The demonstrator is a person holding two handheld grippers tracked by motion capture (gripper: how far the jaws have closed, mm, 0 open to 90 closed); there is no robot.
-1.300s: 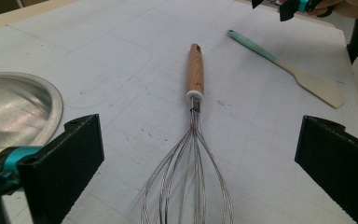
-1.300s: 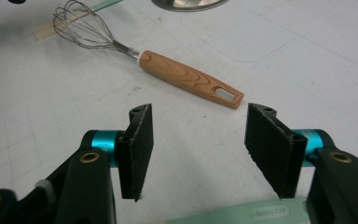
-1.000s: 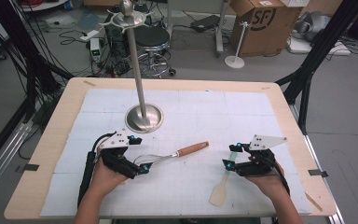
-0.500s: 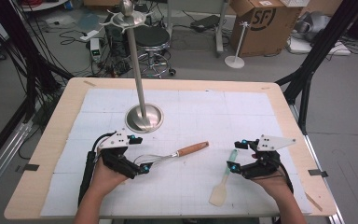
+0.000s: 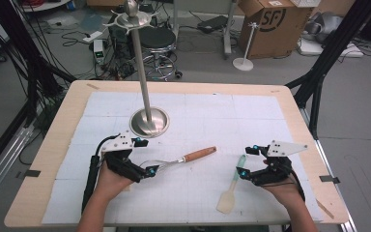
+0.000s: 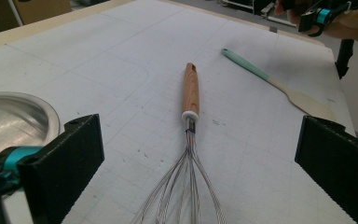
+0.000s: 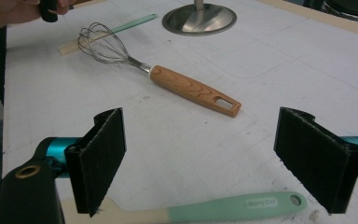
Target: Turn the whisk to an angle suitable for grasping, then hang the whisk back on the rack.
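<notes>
A whisk (image 5: 199,154) with a wooden handle lies on the white mat. Its wire head sits between the open jaws of my left gripper (image 5: 147,170), and the pads stand well clear of the wires (image 6: 191,186). A spatula (image 5: 229,193) with a mint handle and a cream blade lies flat at the front right. My right gripper (image 5: 244,164) hovers over the spatula's handle end. Its jaws have just been opening and now stand wide. The mint handle (image 7: 233,206) lies on the mat below them, untouched by either pad.
A tall metal stand with a round base (image 5: 149,123) rises behind my left gripper. Behind the whisk in the right gripper view lies a second mint-handled utensil (image 7: 121,28). The wooden table rim (image 5: 48,154) frames the mat. Cables, a stool and cardboard boxes lie beyond the table.
The right gripper's jaws have spread wider and that hand has shifted slightly. The spatula stays flat on the mat. The left gripper and whisk have not moved.
</notes>
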